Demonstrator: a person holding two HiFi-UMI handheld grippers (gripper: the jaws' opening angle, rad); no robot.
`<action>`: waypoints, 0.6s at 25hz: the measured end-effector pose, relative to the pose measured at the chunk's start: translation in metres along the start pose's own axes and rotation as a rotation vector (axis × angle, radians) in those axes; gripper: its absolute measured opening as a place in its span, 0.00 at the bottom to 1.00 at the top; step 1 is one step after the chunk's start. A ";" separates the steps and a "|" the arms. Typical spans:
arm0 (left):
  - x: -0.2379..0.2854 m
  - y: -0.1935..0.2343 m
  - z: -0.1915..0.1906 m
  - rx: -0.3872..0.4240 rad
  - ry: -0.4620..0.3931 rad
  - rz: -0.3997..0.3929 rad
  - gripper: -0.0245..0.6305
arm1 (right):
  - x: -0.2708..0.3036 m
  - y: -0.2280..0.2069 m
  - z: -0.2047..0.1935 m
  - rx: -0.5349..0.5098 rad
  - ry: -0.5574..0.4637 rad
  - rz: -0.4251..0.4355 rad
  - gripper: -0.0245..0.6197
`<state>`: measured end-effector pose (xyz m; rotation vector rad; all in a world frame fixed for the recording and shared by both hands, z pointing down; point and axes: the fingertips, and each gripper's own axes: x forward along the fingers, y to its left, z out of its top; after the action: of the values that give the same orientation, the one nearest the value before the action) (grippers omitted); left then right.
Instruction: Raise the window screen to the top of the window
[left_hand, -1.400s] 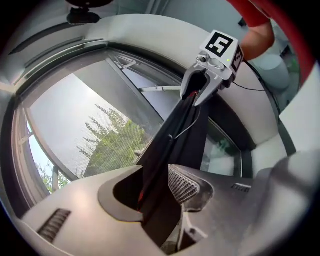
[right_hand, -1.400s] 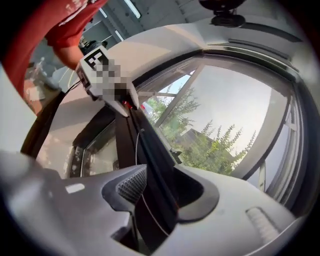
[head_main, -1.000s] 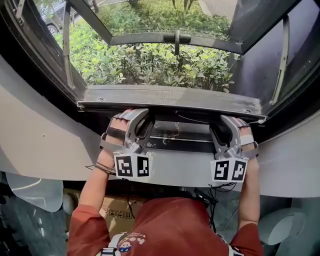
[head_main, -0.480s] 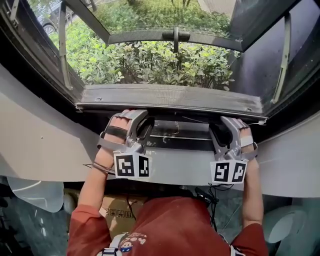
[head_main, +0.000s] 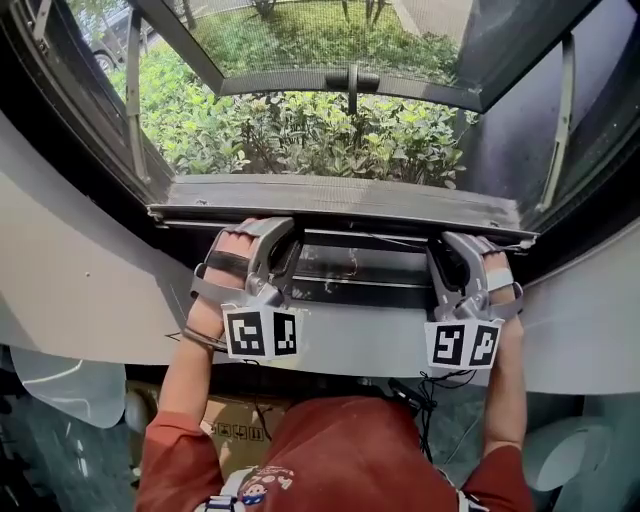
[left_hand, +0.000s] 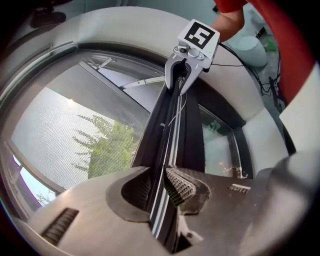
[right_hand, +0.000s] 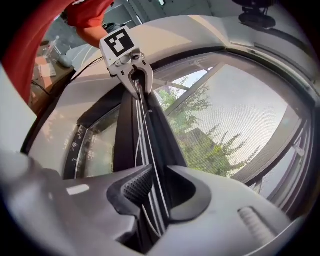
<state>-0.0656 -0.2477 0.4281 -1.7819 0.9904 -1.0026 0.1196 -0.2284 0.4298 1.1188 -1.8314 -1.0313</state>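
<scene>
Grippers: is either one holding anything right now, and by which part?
Both hold the screen bar, jaws just closed across it: left gripper left of its middle, right gripper right of it.

The window screen's dark grey bottom bar (head_main: 340, 197) runs across the middle of the frame, with leafy green shrubs (head_main: 300, 130) above it. Below it, the grey left gripper (head_main: 283, 243) at centre left and the grey right gripper (head_main: 447, 252) at centre right have just been closing their tongs on the bar's near edge, which sits between them.
</scene>
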 end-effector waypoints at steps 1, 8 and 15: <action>0.000 0.004 0.000 0.018 0.004 0.034 0.15 | 0.000 -0.005 0.001 -0.023 0.005 -0.031 0.16; 0.001 0.027 0.005 0.169 0.072 0.184 0.12 | 0.003 -0.026 0.006 -0.198 0.081 -0.148 0.11; -0.004 0.060 0.017 0.237 0.096 0.262 0.11 | 0.000 -0.058 0.018 -0.291 0.130 -0.224 0.10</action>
<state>-0.0652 -0.2589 0.3660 -1.3821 1.0837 -1.0002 0.1224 -0.2414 0.3703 1.1983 -1.4223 -1.2760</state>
